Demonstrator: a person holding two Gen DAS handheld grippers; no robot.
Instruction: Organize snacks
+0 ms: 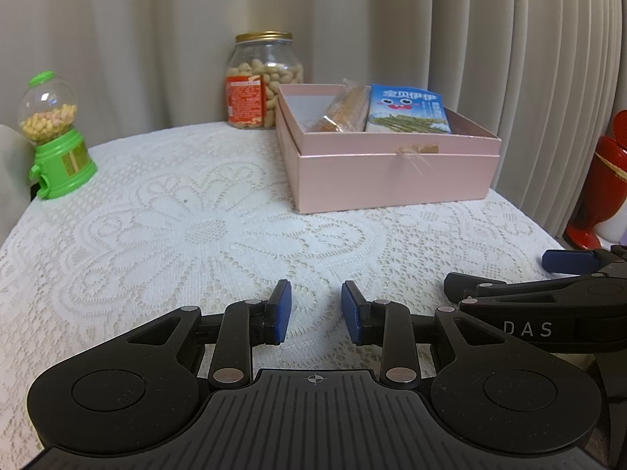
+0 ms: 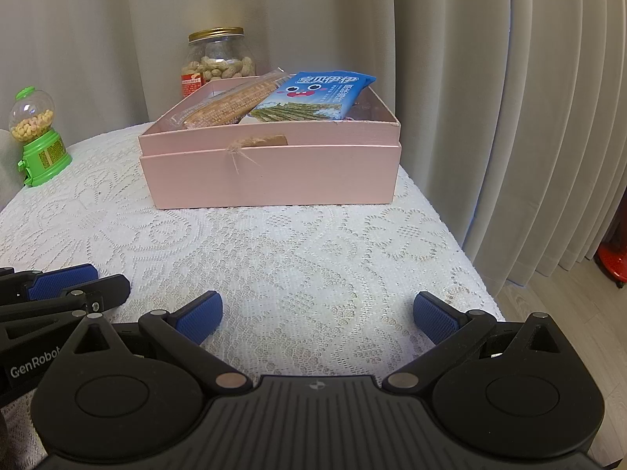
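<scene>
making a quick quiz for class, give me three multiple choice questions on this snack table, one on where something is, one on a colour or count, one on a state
1. Where is the peanut jar?
A. inside the box
B. behind the pink box, by the curtain
C. on the floor

2. How many snack packets lie in the box?
A. none
B. two
C. five

3. How does the right gripper stand?
A. open, with nothing between its fingers
B. shut on a packet
C. shut on the jar

Answers:
1 B, the jar stands on the cloth past the box's far left corner.
2 B, a blue packet and a clear biscuit packet lie side by side.
3 A, only the lace tablecloth shows in the wide gap.
</scene>
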